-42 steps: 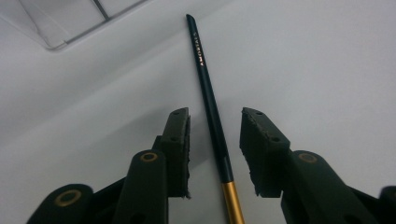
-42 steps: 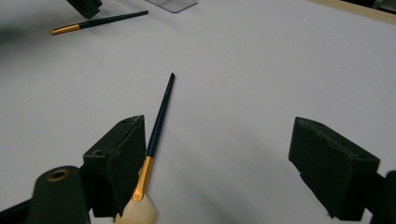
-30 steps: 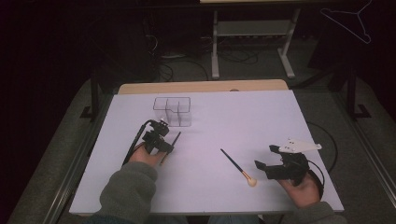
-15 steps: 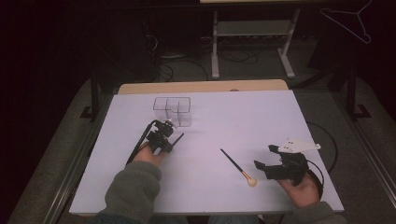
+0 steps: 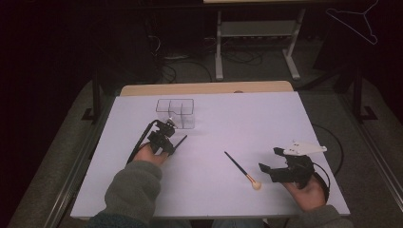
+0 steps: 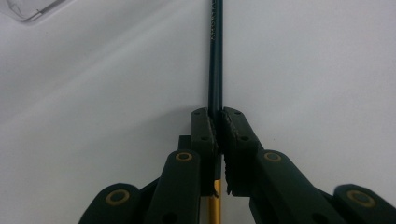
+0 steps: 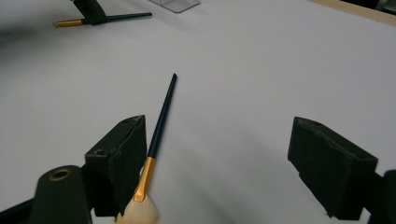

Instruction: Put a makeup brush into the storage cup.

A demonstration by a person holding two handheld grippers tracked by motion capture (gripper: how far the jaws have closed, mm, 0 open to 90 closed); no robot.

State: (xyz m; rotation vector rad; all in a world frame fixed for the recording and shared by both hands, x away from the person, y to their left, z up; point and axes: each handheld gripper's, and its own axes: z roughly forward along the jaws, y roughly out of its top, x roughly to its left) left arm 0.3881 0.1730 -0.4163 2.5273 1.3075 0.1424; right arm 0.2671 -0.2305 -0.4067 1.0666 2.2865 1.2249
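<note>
Holding pattern right now, here's how it lays out:

left fingers (image 6: 217,135): clamped tight on a dark-handled brush (image 6: 215,56), having just finished closing around it. The slim handle runs straight out ahead between the pads, and the gold ferrule pokes out behind them.

where that brush sits: low over the white worktop (image 5: 237,123), left of centre in the high view, its handle tip pointing toward the far right. Can't tell if it's touching the surface or just off it.

key relation: the clear organiser (image 5: 177,113) is just beyond the left fingers, slightly to the right, and close. The brush's long axis lies nearly flat, so my guess is it would have to tip upright to drop into a compartment.

right fingers (image 7: 219,163): spread wide, nothing between them, resting near the worktop's near right corner.

second brush (image 5: 241,170): lies flat on the worktop, just left of the right fingers. Pale bristle head toward the person, handle angled away to the far left. In the right gripper view it lies alongside the left-hand pad, not between the two.

nearer hand: right one for the second brush, by a lot.

in the way: nothing really, open worktop between brush and organiser. A wire hanger (image 5: 354,19) hangs in the dark background, well apart.
</note>
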